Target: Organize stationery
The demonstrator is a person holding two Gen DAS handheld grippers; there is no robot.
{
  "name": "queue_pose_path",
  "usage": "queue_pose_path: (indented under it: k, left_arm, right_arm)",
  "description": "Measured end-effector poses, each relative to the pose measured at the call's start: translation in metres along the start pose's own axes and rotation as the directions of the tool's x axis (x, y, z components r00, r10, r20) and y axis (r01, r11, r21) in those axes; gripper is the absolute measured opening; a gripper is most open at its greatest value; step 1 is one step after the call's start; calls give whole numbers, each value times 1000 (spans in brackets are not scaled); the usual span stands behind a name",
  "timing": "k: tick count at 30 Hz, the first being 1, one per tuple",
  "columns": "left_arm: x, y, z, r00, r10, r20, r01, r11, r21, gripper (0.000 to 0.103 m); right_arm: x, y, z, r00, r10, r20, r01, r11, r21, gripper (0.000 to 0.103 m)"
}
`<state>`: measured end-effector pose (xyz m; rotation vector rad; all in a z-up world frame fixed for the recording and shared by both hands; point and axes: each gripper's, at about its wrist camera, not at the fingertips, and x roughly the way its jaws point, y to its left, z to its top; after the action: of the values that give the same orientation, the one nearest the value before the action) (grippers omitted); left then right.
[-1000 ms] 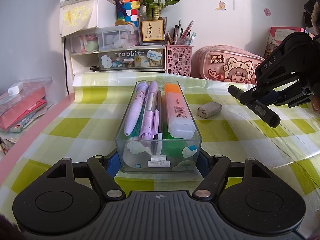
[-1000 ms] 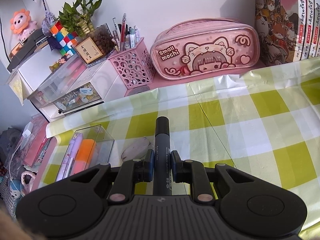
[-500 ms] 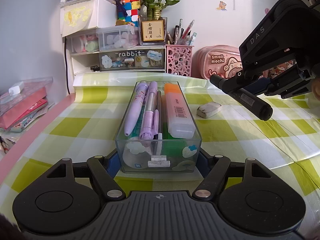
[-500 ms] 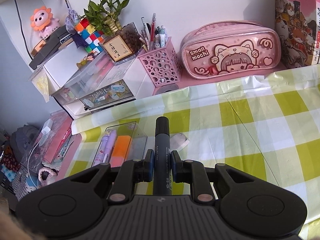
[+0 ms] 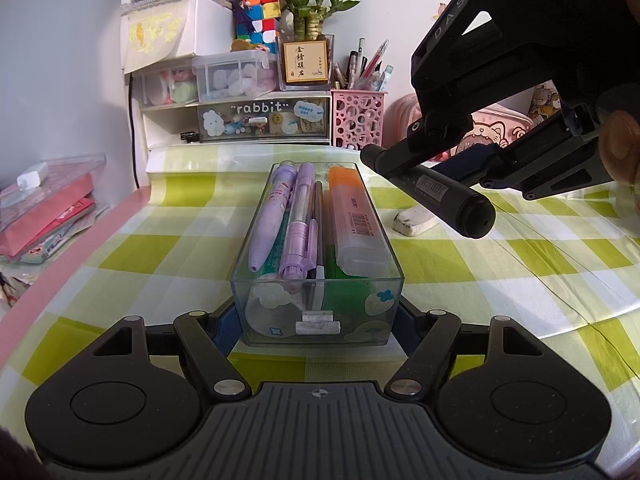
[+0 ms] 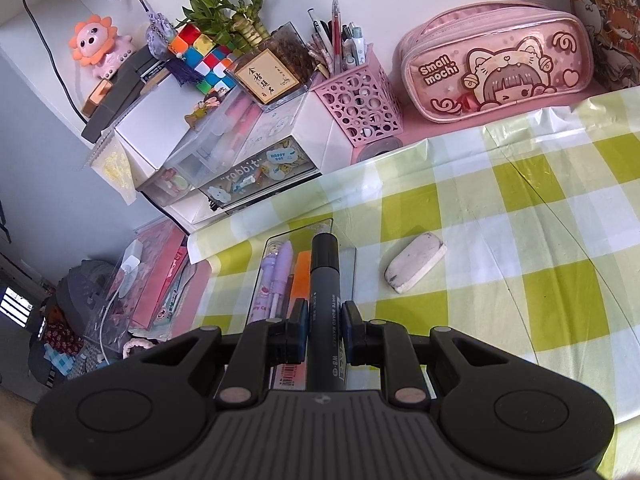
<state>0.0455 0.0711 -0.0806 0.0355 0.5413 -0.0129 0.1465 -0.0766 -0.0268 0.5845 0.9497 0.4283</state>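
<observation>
The right gripper (image 6: 325,330) clamps a black whiteboard marker (image 6: 325,280) between its two pads, gripping the barrel near the middle so the capped end juts forward. White lettering on the barrel reads "WHITE BOARD MARKER". In the left wrist view the marker (image 5: 430,188) hangs in the air, tilted, above and to the right of the clear plastic organizer box (image 5: 316,304), its flat rear end pointing toward the camera with a small barcode label along the side. From the right wrist view its tip sits over the far right part of the box (image 6: 308,256).

The left gripper (image 5: 316,320) holds the near end of the box, its jaws set wide and pressed against both side walls. The box stands on a green and white checked tablecloth (image 5: 520,264) and carries cloud and flower stickers on its front wall. Inside lie a lilac pen (image 5: 270,216), a purple mechanical pencil (image 5: 298,224), a thin dark pen beside it, and an orange highlighter (image 5: 354,224) with a clear cap, all lengthwise; something green shows beneath, probably another highlighter.

A worn white eraser (image 6: 416,266) lies on the cloth to the right of the box, apart from it. Along the back wall stand a pink perforated pen holder (image 6: 360,108), a pink "Small mochi" pencil case (image 6: 496,64) and a drawer unit marked "rabbit" (image 5: 260,120).
</observation>
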Motion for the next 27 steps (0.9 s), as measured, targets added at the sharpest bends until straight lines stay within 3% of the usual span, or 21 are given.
queue_pose_path:
  k: [13, 27]
  left_arm:
    - [-1, 0, 0, 1000, 0, 0, 0, 1000, 0, 72]
    - [-1, 0, 0, 1000, 0, 0, 0, 1000, 0, 72]
  right_arm:
    - [11, 24, 2, 998, 39, -43, -39, 999, 1, 0]
    - [23, 34, 2, 998, -45, -49, 45, 999, -17, 1]
